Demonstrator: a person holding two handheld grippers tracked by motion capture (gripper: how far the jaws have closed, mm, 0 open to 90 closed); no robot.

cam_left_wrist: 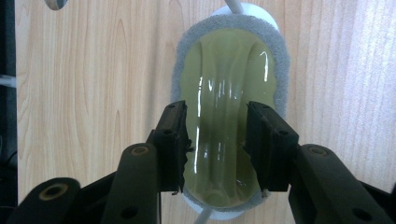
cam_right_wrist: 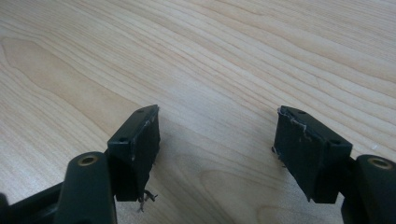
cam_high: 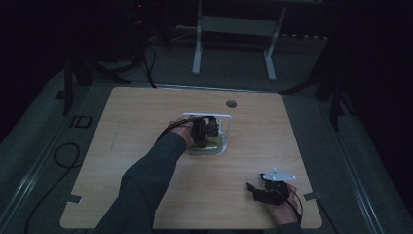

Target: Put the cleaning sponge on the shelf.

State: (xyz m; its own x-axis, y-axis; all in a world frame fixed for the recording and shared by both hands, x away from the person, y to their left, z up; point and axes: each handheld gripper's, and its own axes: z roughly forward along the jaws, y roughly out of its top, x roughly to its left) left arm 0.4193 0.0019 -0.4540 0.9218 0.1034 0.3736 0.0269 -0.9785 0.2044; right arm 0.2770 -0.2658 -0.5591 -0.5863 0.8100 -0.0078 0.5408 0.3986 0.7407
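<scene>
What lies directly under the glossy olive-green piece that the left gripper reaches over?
Under the olive-green piece a grey sponge layer shows as a rim, with a white base peeking out beyond it, on the wooden table. The sponge's middle is covered.

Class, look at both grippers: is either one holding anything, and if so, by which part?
The left gripper has its jaws on the two long sides of the olive-green sponge, near its close end. The right gripper is open over bare table, holding nothing.

no readable text, labels, brands or numbers, dim room, plain surfaces
</scene>
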